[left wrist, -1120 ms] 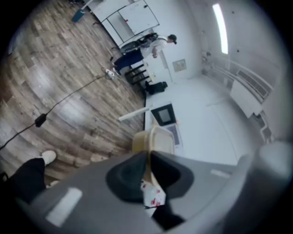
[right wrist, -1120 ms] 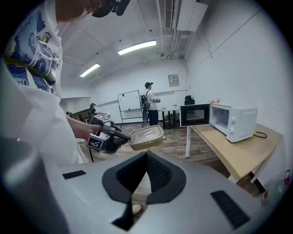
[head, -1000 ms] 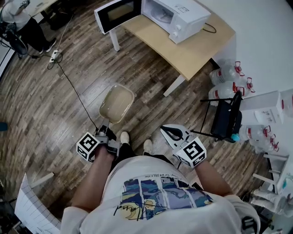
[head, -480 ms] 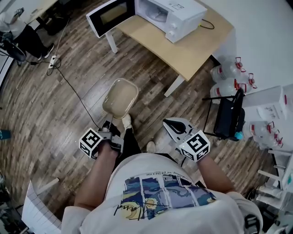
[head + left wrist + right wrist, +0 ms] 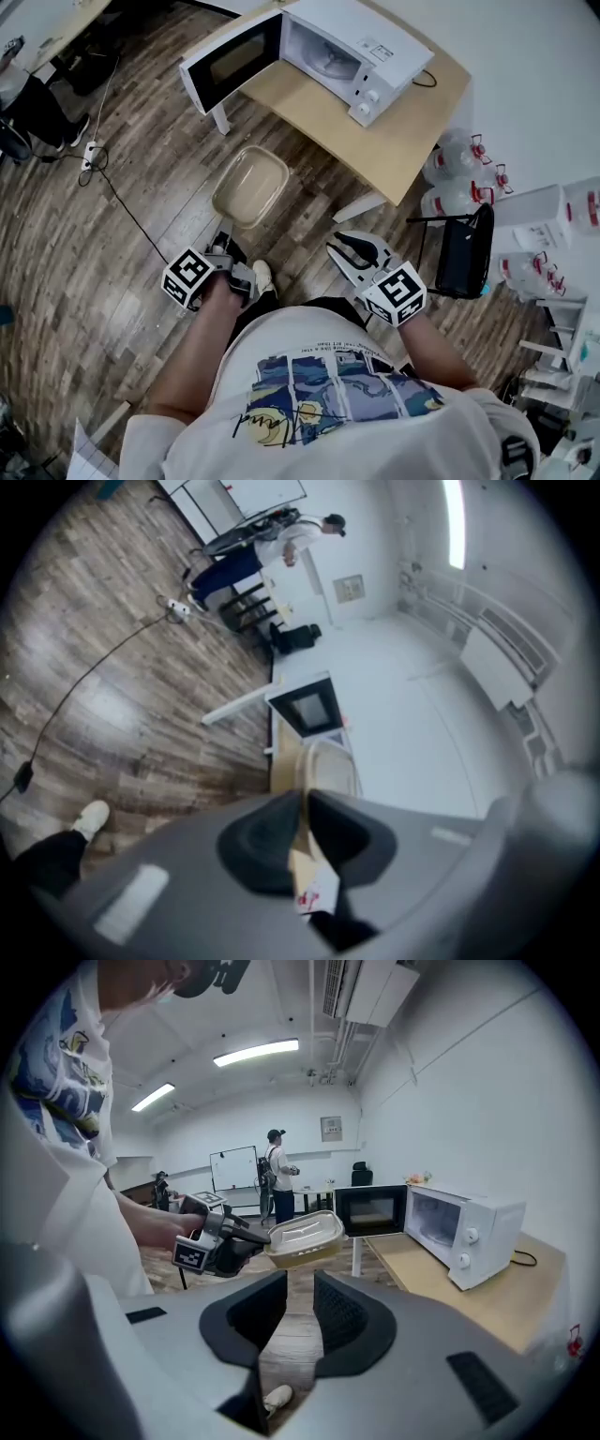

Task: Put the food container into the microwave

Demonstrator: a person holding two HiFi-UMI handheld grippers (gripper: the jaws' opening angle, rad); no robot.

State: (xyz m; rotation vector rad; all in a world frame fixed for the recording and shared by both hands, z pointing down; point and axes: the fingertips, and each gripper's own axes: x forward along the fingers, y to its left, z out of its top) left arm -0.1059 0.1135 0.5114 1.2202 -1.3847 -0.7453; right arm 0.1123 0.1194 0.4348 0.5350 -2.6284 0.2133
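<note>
- Left gripper (image 5: 226, 246): lower left of centre in the head view; jaws clamped on the near rim of the container (image 5: 249, 186).
- Container: pale, translucent, held roughly level over the wood floor (image 5: 112, 244); centre of frame, just short of the desk (image 5: 398, 131), outside the microwave (image 5: 354, 49).
- Right gripper (image 5: 345, 246): lower right of centre; jaws apart, nothing between them.
- Microwave: white, upper centre, on the desk; door (image 5: 231, 62) swung open toward the left.
</note>
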